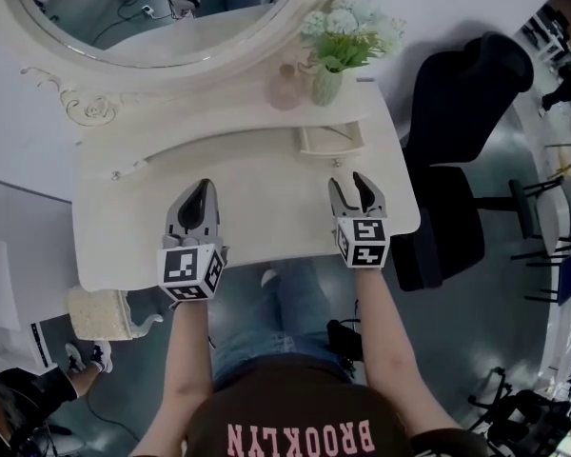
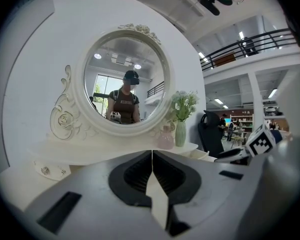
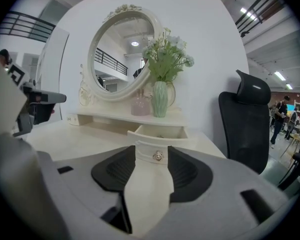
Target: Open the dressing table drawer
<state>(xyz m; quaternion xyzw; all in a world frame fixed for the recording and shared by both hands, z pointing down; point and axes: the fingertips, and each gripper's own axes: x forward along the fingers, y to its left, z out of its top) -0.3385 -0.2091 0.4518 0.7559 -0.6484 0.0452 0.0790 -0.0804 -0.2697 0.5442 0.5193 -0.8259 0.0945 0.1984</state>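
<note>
Right, the drawer (image 1: 331, 141) is out. It is the little one tucked under the raised shelf on the right side of the cream dressing table (image 1: 257, 212), and it stands pulled forward onto the tabletop with its inside showing. Directly above it on the shelf sit the green vase (image 1: 326, 86) of pale flowers (image 1: 347, 31) and, just beside that, a pink bottle (image 1: 285, 89).

The right gripper (image 1: 348, 184) is held over the tabletop just in front of the drawer, pointing straight at it but apart from it. In the right gripper view its jaws stand wide and released, with nothing pinched. The drawer front and its small shiny knob (image 3: 158, 156) are framed in the gap between them, untouched.

Over on the other side, the left gripper (image 1: 202, 190) is held above the middle of the tabletop, well apart from the drawer. Its jaws are clenched tip to tip, and nothing is caught in them.

The big oval mirror (image 1: 162, 8) rises behind the table, and a black office chair (image 1: 457, 112) stands off to the right.
</note>
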